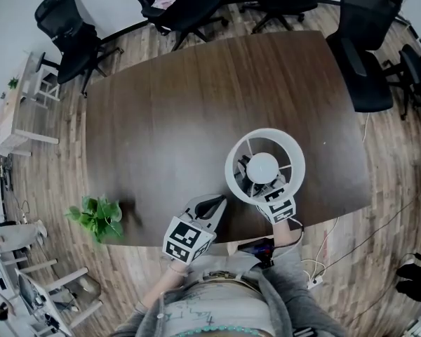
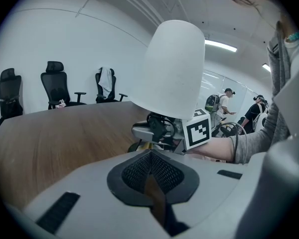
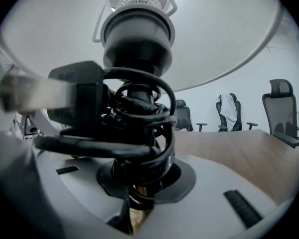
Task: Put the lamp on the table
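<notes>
Head view: 1 lamp, 1 table, L tool, R tool

Your right gripper has its jaws clamped on the stem of the lamp, which is wound with black cord. The white shade spreads overhead. To the right, the wooden table runs far to the office chairs; one carries a white cloth.

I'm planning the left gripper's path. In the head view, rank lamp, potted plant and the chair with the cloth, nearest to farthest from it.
From the left gripper:
1. lamp, close on its right.
2. potted plant, off to its left.
3. chair with the cloth, across the table.
</notes>
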